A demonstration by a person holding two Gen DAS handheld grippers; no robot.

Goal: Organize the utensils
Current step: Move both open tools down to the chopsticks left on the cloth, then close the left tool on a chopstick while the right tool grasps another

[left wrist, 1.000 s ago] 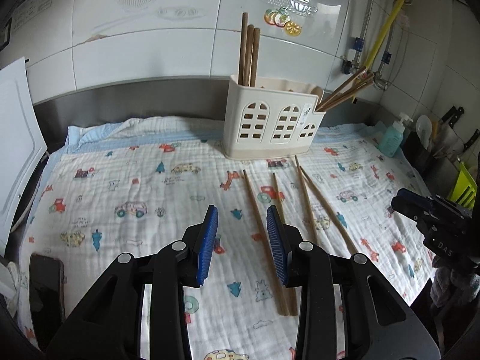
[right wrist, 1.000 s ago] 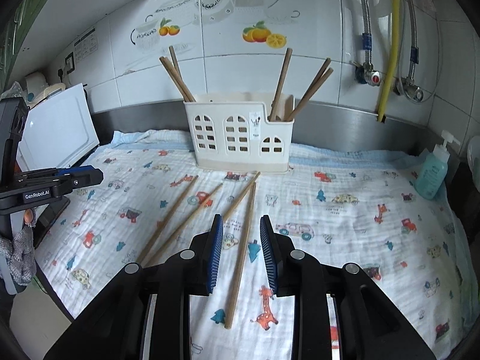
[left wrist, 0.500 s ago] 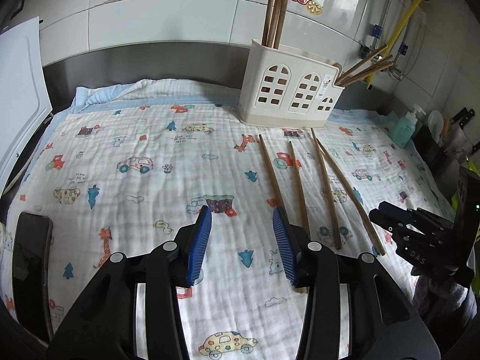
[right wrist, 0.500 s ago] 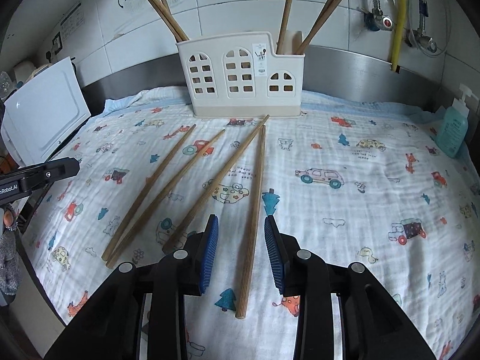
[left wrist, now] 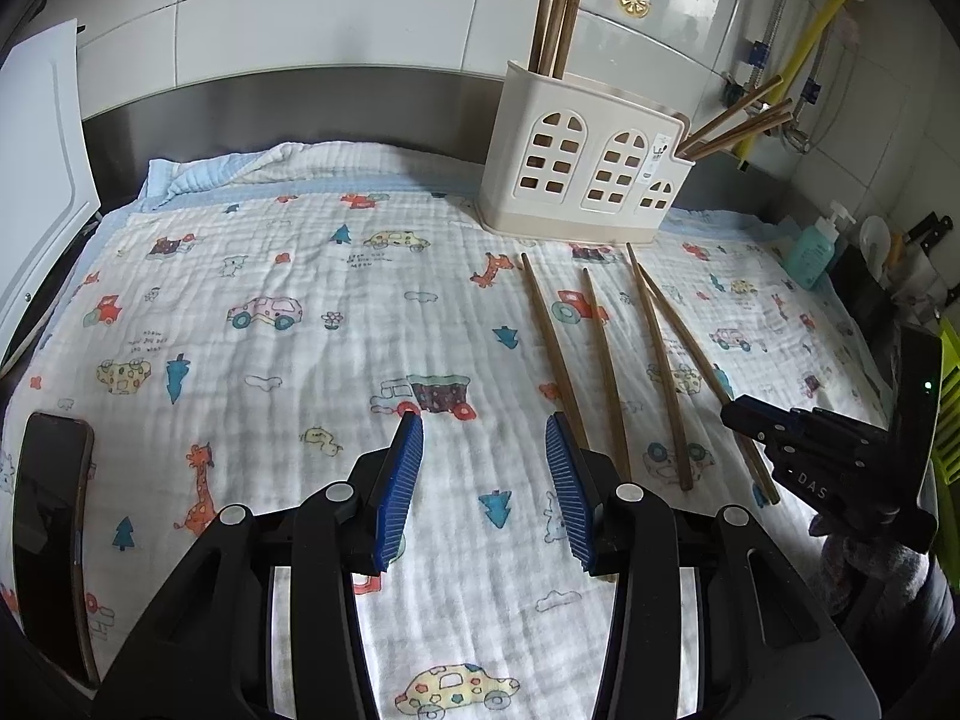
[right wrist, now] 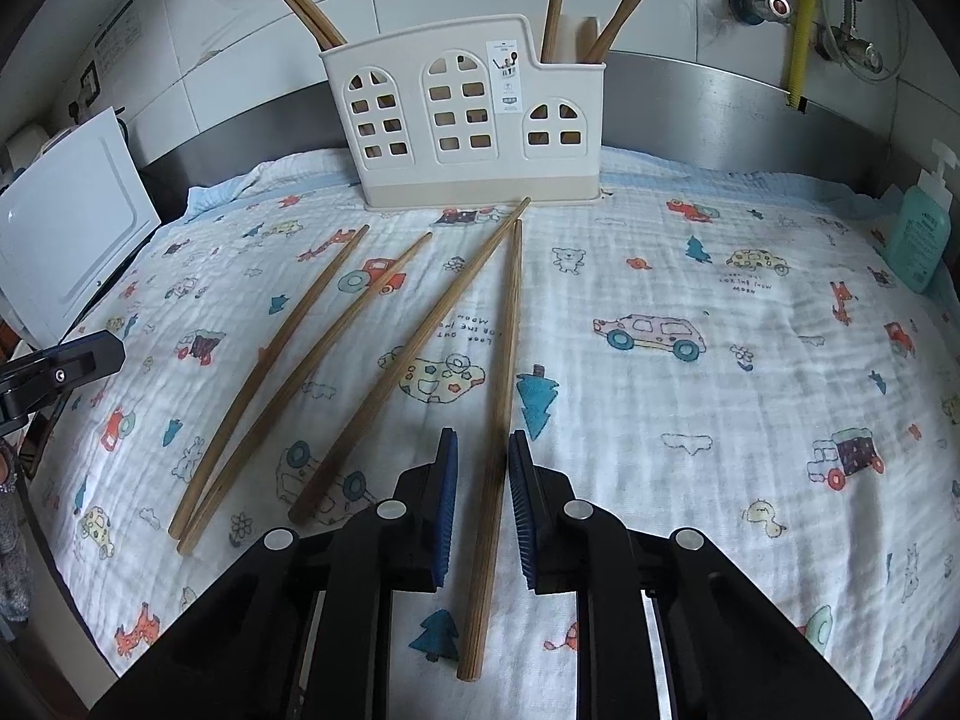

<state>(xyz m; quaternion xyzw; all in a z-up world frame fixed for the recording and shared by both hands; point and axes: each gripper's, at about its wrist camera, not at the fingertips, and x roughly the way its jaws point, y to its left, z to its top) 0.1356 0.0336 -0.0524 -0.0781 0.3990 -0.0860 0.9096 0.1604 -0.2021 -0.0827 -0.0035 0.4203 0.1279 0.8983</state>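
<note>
White tiles with fruit stickers back a table spread with a cartoon-print cloth (right wrist: pixel 690 396), and a cream utensil holder (right wrist: pixel 462 120) with arched cut-outs stands at the far edge, chopsticks already upright in its end compartments. Four loose chopsticks lie on the cloth in front of it, fanning out from the holder toward the near side.

The right claw (right wrist: pixel 483 498) is open and straddles the rightmost chopstick (right wrist: pixel 501 372). The stick's long axis runs almost straight along the claw's line of sight, from the holder's base down between the blue pads (right wrist: pixel 445 510) and past them toward the wrist. The pads stand on either side of the shaft, not visibly touching it. Closing there would, I judge, pinch the stick near its nearer end.

The left claw (left wrist: pixel 486 480) is open too and holds nothing, hovering over bare cloth with the leftmost chopstick (left wrist: pixel 552 348) just beside its right pad. The right hand is clearly the nearer one for this pick.
</note>
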